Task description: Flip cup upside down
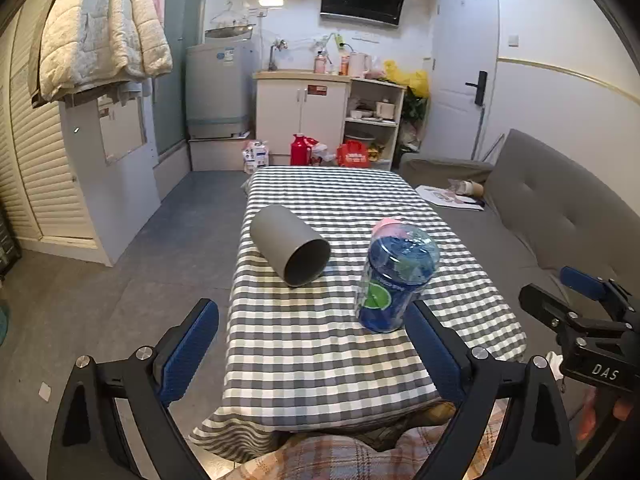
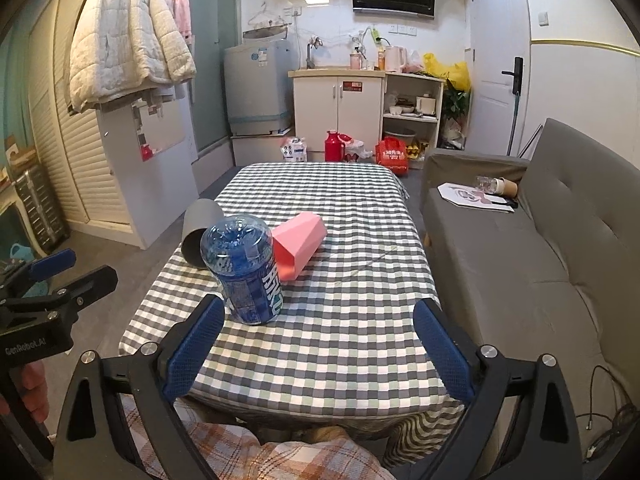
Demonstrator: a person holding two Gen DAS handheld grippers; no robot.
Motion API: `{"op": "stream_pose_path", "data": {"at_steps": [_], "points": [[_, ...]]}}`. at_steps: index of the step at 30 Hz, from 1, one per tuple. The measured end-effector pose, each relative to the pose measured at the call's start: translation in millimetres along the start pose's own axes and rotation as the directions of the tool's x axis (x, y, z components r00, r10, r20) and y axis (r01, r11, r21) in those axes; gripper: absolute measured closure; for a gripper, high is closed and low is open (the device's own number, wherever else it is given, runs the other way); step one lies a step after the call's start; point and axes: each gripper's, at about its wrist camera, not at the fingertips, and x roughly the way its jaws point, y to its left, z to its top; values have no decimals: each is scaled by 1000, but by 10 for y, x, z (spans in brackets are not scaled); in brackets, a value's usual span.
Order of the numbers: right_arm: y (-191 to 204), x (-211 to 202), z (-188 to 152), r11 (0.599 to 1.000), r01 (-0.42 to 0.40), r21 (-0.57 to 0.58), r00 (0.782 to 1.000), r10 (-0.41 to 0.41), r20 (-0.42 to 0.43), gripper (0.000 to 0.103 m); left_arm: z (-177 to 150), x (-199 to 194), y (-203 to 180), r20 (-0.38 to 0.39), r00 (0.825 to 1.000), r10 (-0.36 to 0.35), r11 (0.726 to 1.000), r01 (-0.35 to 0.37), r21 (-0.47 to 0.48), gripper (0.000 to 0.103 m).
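A grey cup (image 1: 290, 250) lies on its side on the checked tablecloth (image 1: 320, 340), mouth toward me; it also shows in the right wrist view (image 2: 198, 232), partly behind the bottle. A pink cup (image 2: 299, 244) lies on its side to its right; in the left wrist view only its end (image 1: 390, 226) shows behind a blue plastic bottle (image 1: 394, 276), which stands inverted (image 2: 244, 268). My left gripper (image 1: 312, 348) is open and empty, near the table's front edge. My right gripper (image 2: 316, 348) is open and empty, just right of the bottle.
A grey sofa (image 2: 540, 248) runs along the table's right side with papers and a paper cup (image 2: 506, 186) on it. A white cabinet (image 1: 116, 184) stands left. Red bags and a red flask (image 1: 300, 150) sit on the floor beyond the table.
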Motion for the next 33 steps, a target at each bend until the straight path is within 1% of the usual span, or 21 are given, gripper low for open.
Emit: {"op": "stream_pose_path", "data": {"at_steps": [4, 6, 23, 29, 33], "points": [[-16, 2, -3, 1000, 7, 3, 1000, -7, 4, 6, -10, 14, 8, -8, 1000, 12, 1000, -12, -5, 6], [-21, 1, -5, 1000, 9, 6, 1000, -9, 6, 0, -8, 14, 10, -8, 1000, 10, 1000, -10, -4, 6], [-16, -3, 10, 1000, 14, 5, 1000, -14, 8, 0, -15, 54, 17, -34, 999, 8, 1000, -7, 6, 6], [-16, -3, 9, 1000, 13, 5, 1000, -13, 8, 0, -23, 43, 9, -25, 1000, 11, 1000, -10, 4, 6], [-21, 6, 4, 1000, 15, 5, 1000, -15, 5, 0, -21, 39, 23, -26, 1000, -2, 1000, 2, -9, 6]]}}
